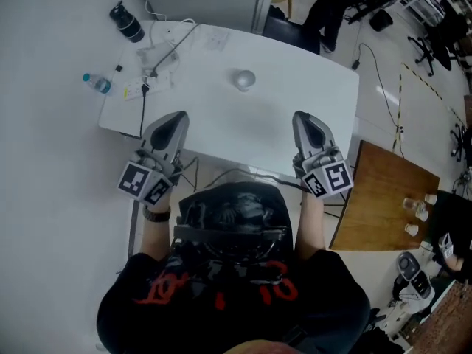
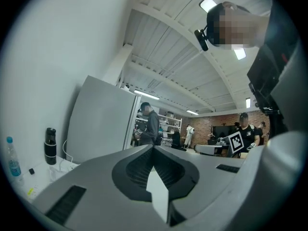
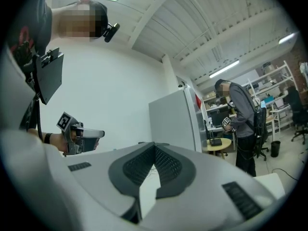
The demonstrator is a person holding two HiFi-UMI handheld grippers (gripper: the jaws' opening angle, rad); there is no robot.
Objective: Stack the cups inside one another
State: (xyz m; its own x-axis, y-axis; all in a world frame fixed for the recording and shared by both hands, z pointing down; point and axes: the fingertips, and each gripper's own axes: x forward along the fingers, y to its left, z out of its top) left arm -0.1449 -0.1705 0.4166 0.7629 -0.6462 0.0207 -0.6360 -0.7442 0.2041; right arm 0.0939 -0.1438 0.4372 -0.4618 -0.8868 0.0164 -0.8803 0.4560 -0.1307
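**Both grippers shut and empty, cup waits mid-table**

Nearest in, the person's two hands hold the tools level over the near edge of the white table (image 1: 295, 72). The left gripper (image 1: 175, 118) has its jaws pressed together with nothing between them, and its own view shows the ribbed pads meeting in a clean seam. It's the same on the right gripper (image 1: 304, 116): jaws together, nothing pinched. Neither one touches the tabletop's contents.

Further out, past the middle of the table and between the two tools' lines, sits the cup (image 1: 244, 79). It is pale and shiny, upright, standing alone and well apart from both grippers. Whether it is a single cup or several already nested is too small to tell.

Judging by its look, it is thin plastic: light, easy to tip, slick, and likely to buckle under a hard squeeze. The sensible hold would be a gentle pinch on the wall at the rim, one jaw inside and one outside.

At the far left lie a tangle of cables (image 1: 158, 61), a water bottle (image 1: 96, 83) and a black bottle (image 1: 127, 23). Off to the right, a wooden table (image 1: 376, 190) carries a few small pale items.
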